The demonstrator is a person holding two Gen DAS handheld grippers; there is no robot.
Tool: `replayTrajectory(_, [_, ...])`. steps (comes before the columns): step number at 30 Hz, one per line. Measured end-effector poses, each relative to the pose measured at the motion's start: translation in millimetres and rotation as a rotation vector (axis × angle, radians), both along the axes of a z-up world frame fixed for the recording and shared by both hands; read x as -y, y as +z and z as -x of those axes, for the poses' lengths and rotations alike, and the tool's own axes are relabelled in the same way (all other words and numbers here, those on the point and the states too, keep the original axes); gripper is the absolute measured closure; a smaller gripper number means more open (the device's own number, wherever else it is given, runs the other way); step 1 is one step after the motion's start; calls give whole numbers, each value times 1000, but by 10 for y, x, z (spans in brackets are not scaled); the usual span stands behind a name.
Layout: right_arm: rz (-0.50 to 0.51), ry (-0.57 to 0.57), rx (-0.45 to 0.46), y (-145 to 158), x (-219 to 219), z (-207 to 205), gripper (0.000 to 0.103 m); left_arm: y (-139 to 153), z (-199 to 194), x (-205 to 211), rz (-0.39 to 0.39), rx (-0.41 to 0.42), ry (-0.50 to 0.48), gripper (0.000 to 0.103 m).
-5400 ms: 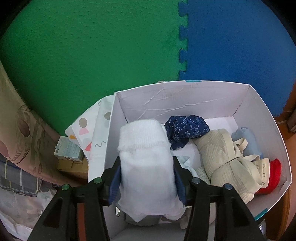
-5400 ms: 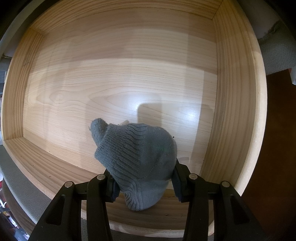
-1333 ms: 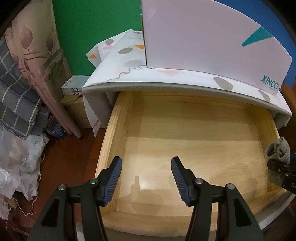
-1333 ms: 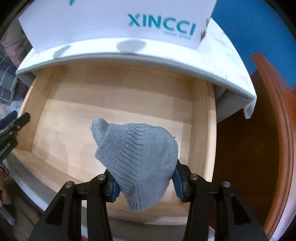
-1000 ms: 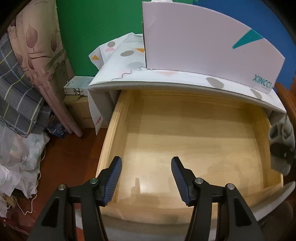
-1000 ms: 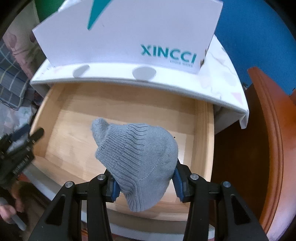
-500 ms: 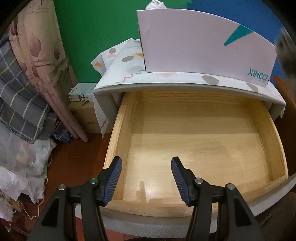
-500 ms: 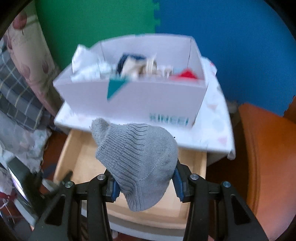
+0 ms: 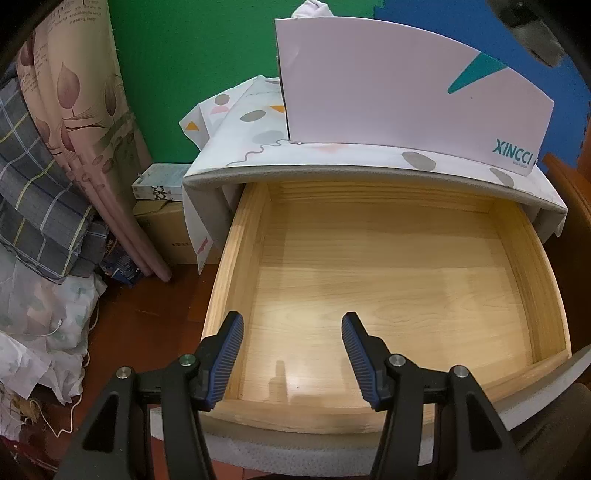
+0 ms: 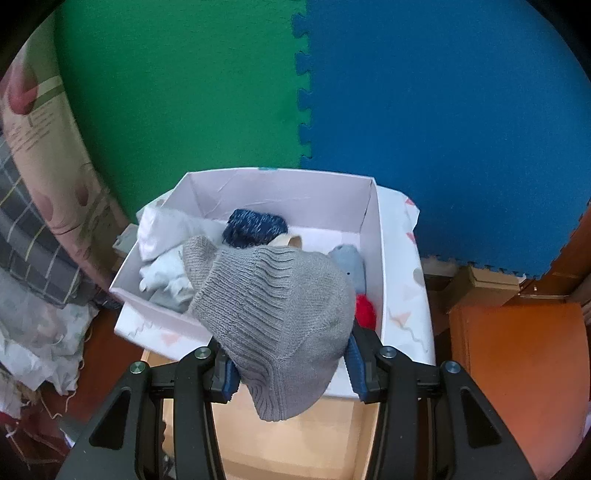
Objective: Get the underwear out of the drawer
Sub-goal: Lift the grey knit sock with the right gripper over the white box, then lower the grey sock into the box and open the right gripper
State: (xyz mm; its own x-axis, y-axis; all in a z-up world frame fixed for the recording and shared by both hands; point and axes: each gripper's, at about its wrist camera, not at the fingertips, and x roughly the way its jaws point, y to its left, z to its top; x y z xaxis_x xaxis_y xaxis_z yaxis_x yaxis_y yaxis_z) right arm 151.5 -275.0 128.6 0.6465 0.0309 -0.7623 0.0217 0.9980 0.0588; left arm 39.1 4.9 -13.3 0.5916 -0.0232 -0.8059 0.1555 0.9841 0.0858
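My right gripper (image 10: 291, 363) is shut on a grey knitted garment (image 10: 273, 314) and holds it above the front of the white cardboard box (image 10: 280, 188). The box holds several garments: white ones (image 10: 162, 236), a dark blue one (image 10: 255, 223), a light blue one (image 10: 347, 262) and a red one (image 10: 365, 310). My left gripper (image 9: 291, 354) is open and empty above the front of the open wooden drawer (image 9: 388, 295), which shows only bare wood. The box (image 9: 406, 92) stands on the cabinet top above the drawer. The grey garment shows at the left wrist view's top right (image 9: 535, 29).
A patterned cloth (image 9: 251, 122) covers the cabinet top. Folded bedding and curtains (image 9: 55, 166) pile up at the left, with small boxes (image 9: 159, 184) on the floor. An orange wooden piece of furniture (image 10: 517, 350) stands at the right. Green and blue foam mats (image 10: 303, 92) line the wall.
My right gripper has risen out of the drawer with the grey garment, up to above the white box. My left gripper, earlier holding a white garment, is open and has drawn back slightly.
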Motion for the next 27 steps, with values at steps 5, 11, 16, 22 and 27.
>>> replayTrajectory(5, [42, -19, -27, -47, -9, -263, 60, 1, -6, -12, 14, 0, 1, 46])
replayTrajectory(11, [75, -39, -90, -308, 5, -539, 60, 8, -18, -28, 28, 4, 8, 46])
replayTrajectory(16, [92, -64, -128, -512, 30, -690, 59, 9, -17, -21, 29, 6, 6, 46])
replayTrajectory(22, [89, -93, -170, -700, 96, -839, 59, 16, -15, -29, 38, 4, 7, 46])
replayTrajectory(27, [88, -106, -193, -811, 109, -951, 58, 17, -14, -30, 39, 3, 6, 46])
